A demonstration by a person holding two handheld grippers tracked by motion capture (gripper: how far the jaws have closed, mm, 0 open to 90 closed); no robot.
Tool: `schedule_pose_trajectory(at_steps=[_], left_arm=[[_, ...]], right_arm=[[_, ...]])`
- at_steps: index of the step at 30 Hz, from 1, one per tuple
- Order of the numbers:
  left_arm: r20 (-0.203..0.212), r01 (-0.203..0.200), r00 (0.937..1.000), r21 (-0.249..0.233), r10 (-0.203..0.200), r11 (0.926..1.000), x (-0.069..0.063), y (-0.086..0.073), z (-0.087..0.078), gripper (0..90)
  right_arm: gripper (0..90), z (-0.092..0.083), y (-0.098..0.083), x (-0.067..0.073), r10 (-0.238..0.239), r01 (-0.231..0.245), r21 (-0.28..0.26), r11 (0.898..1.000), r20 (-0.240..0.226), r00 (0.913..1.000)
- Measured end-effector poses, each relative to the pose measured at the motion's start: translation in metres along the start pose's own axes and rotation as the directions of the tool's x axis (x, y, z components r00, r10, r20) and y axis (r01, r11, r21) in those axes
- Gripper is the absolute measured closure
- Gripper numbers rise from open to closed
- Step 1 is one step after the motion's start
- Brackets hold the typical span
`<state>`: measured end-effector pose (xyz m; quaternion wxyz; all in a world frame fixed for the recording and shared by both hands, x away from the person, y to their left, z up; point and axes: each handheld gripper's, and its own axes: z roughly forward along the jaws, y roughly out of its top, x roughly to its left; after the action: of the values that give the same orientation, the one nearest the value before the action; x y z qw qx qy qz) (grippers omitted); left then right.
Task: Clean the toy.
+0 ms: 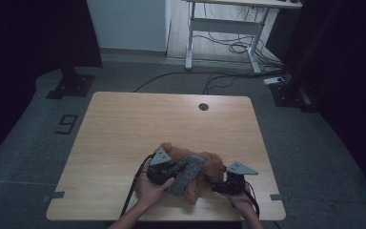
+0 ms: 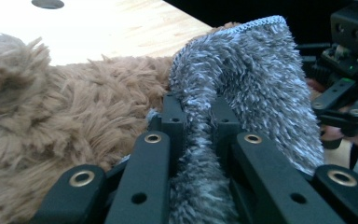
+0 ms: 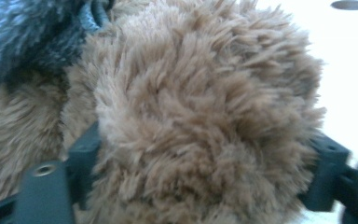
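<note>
Near the front edge of the worktop (image 1: 124, 124) lies a brown plush toy (image 1: 205, 169) with a grey fuzzy cloth (image 1: 188, 174) draped over it. A round cable hole (image 1: 203, 106) sits well apart at the far edge. Left hand-held gripper (image 2: 198, 116): jaws pressed together, pinching a fold of the cloth, as its own view shows. Right hand-held gripper (image 3: 205, 163): jaws spread around a rounded part of the toy, fur hiding the pads

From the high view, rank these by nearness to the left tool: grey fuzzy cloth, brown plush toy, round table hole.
1. Grey fuzzy cloth: pinched in the left tool.
2. Brown plush toy: just beside it, under the cloth.
3. Round table hole: far edge of the table.
</note>
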<state>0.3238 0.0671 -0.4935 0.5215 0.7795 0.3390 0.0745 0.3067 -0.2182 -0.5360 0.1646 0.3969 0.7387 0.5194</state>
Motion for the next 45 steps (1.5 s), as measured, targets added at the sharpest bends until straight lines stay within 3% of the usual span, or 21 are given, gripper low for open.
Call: schedule_pose_trajectory(at_steps=[4,6,11,16,19,23,27,30,32,33,38,45], left_arm=[[0.008,0.046,0.9989,-0.017,-0.046,0.9988,0.009,0.007,0.009,79.8],[-0.017,0.044,0.9988,-0.032,-0.045,0.9985,0.010,0.012,0.016,79.8],[-0.037,0.044,0.9983,-0.051,-0.046,0.9977,0.011,0.021,0.034,79.7],[-0.022,0.047,0.9986,-0.036,-0.048,0.9983,0.018,0.031,0.047,79.7],[-0.019,0.049,0.9986,-0.009,-0.049,0.9988,0.018,0.039,0.043,79.5],[-0.026,0.013,0.9996,0.032,-0.013,0.9994,0.007,0.056,0.039,79.2],[-0.024,-0.049,0.9984,0.052,0.050,0.9974,-0.016,0.068,0.054,78.7],[-0.052,-0.108,0.9922,0.091,0.113,0.9900,-0.032,0.073,0.070,78.6],[-0.071,-0.117,0.9895,0.110,0.126,0.9869,-0.031,0.072,0.072,78.6],[-0.080,-0.116,0.9889,0.115,0.125,0.9866,-0.028,0.071,0.071,78.6],[-0.131,-0.025,0.9908,0.089,0.036,0.9958,0.003,0.060,0.044,79.0],[-0.161,-0.008,0.9869,0.064,0.018,0.9979,0.023,0.052,0.007,79.1]], right_arm=[[35.5,0.005,0.003,-0.004,0.011,-0.010,-0.028,1.000,0.059,0.9982],[38.7,0.009,0.005,-0.009,0.007,-0.002,-0.048,0.999,0.095,0.9954],[43.0,0.015,0.010,-0.023,0.028,-0.017,-0.079,0.997,0.149,0.9885],[44.6,0.013,0.012,-0.029,0.027,-0.009,-0.093,0.996,0.201,0.9792],[44.8,0.010,0.010,-0.027,0.026,-0.006,-0.099,0.995,0.194,0.9806],[45.2,0.007,0.010,-0.019,-0.001,0.019,-0.092,0.996,0.193,0.9812],[44.9,0.004,0.009,-0.013,-0.017,0.036,-0.095,0.995,0.197,0.9803],[45.0,0.002,0.008,-0.011,-0.019,0.039,-0.093,0.995,0.201,0.9795],[45.1,0.000,0.007,-0.012,-0.017,0.036,-0.092,0.995,0.200,0.9797],[45.1,-0.001,0.005,-0.014,-0.013,0.032,-0.096,0.995,0.193,0.9810],[45.1,-0.001,0.005,-0.013,-0.011,0.029,-0.099,0.995,0.181,0.9835],[45.1,-0.001,0.004,-0.013,0.000,0.018,-0.101,0.995,0.178,0.9840]])
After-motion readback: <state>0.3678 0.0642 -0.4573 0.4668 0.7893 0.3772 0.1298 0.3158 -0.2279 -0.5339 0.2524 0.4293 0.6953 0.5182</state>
